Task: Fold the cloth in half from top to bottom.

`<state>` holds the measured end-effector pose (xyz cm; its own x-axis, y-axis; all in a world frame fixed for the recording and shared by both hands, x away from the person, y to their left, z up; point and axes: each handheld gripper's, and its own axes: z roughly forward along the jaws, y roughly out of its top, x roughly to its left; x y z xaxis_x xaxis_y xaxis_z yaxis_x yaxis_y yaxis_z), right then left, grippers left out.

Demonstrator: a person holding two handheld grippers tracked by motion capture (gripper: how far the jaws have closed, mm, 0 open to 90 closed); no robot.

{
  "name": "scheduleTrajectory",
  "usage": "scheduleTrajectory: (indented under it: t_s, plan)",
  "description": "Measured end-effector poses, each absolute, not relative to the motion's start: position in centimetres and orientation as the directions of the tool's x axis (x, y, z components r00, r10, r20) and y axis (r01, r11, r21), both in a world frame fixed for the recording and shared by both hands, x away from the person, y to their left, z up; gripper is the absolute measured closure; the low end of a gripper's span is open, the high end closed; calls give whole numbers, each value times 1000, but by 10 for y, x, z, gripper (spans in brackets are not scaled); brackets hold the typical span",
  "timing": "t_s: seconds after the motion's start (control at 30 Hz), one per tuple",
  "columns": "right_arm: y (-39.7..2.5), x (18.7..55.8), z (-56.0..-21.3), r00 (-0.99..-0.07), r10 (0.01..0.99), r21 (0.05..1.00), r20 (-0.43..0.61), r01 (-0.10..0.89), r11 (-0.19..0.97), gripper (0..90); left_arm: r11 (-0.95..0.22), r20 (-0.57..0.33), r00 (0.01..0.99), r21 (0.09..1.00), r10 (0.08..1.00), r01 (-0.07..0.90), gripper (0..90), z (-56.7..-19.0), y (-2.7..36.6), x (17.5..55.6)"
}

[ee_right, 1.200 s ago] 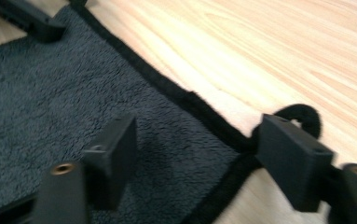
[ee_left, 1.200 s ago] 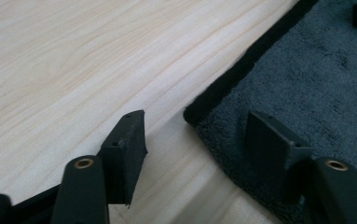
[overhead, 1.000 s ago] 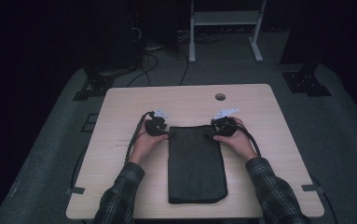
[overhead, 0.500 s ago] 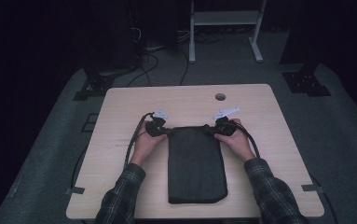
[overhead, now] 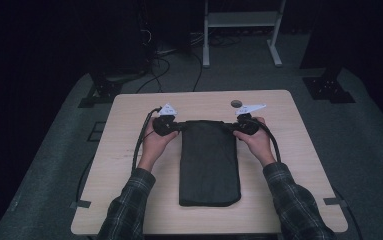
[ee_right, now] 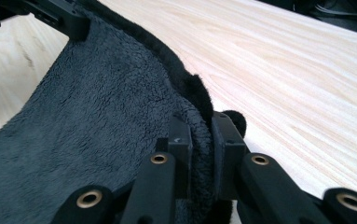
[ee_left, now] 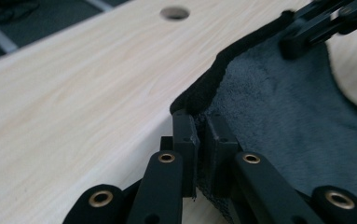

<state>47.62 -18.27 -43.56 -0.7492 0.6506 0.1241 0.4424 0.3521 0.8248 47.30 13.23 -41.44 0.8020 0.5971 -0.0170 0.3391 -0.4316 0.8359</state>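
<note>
1. On the table [overhead: 129, 165], right in the middle, there's a dark fleecy towel [overhead: 209, 165] lying as a long folded strip that runs from the near edge toward the far side.
2. The left tongs [overhead: 176, 126] are clenched on its far left corner, the right tongs [overhead: 230, 128] on its far right corner. The gripper views make it pretty clear: fabric is pinched tight between each pair of jaws, and the far edge hangs slightly raised between them.
3. Progress-wise, I'd say it's mid-fold. The lengthwise folding looks done, since the strip is narrow and tidy. What's left seems to be bringing that far end over toward the near end, then smoothing.
4. The tabletop is pale wood with a round cable hole [overhead: 236, 103] near the far edge.
5. The room is dim, with grey carpet [overhead: 359, 140], cables on the floor and a white metal stand [overhead: 241, 30] at the back.
</note>
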Motion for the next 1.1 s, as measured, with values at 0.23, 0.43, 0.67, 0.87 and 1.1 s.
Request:
scheduleTrajectory:
  t_s: [0.23, 0.43, 0.67, 0.87, 1.1]
  plan:
    - [-189, 453, -430, -785, 608, 844, 118, 402, 355, 792, -446, -9, 853, 850, 522, 281, 845, -409, 140, 449]
    - [-191, 428, -432, -820, 561, 843, 114, 379, 382, 791, -464, -21, 882, 845, 471, 267, 845, -411, 143, 426]
    - [-191, 404, -440, -840, 531, 832, 110, 370, 413, 791, -474, -50, 896, 835, 441, 279, 844, -418, 145, 407]
    - [-190, 388, -440, -856, 505, 828, 106, 357, 431, 791, -481, -62, 907, 832, 416, 277, 844, -420, 149, 388]
    - [-189, 363, -443, -873, 474, 820, 114, 352, 451, 790, -486, -82, 917, 828, 389, 281, 844, -423, 149, 364]
